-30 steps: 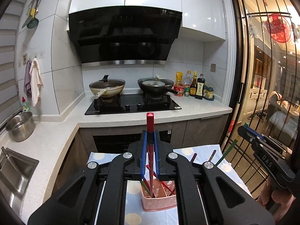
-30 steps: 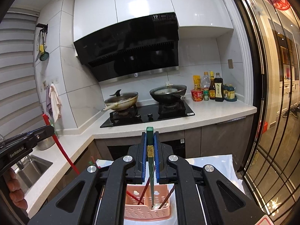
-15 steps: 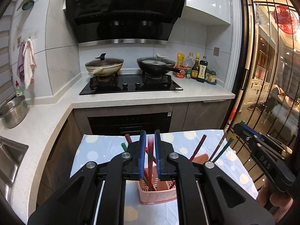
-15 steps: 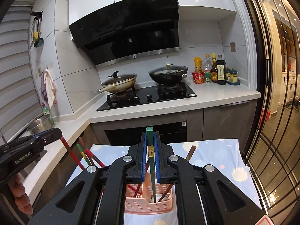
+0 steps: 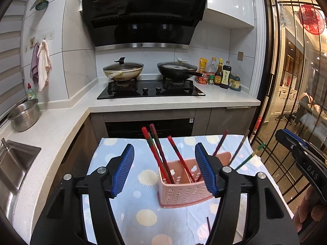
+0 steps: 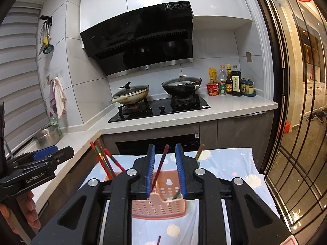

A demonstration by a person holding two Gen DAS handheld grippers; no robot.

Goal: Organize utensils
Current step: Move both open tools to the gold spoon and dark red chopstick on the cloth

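Left wrist view shows the pink basket (image 5: 184, 185) standing on the table (image 5: 114, 163), chopsticks (image 5: 161, 153) leaning in its compartments. To do this step well I let each stick drop fully into its slot, then lift straight up so no pad snags a neighbour. My left hand-held gripper (image 5: 164, 168) has just been opening and is released, nothing pressed between its pads. My right hand-held gripper (image 6: 164, 170) has just been opening too; one brown stick (image 6: 161, 163) stands loose between its pads.

Pink basket (image 5: 181, 192) — blue dotted cloth (image 5: 114, 163).
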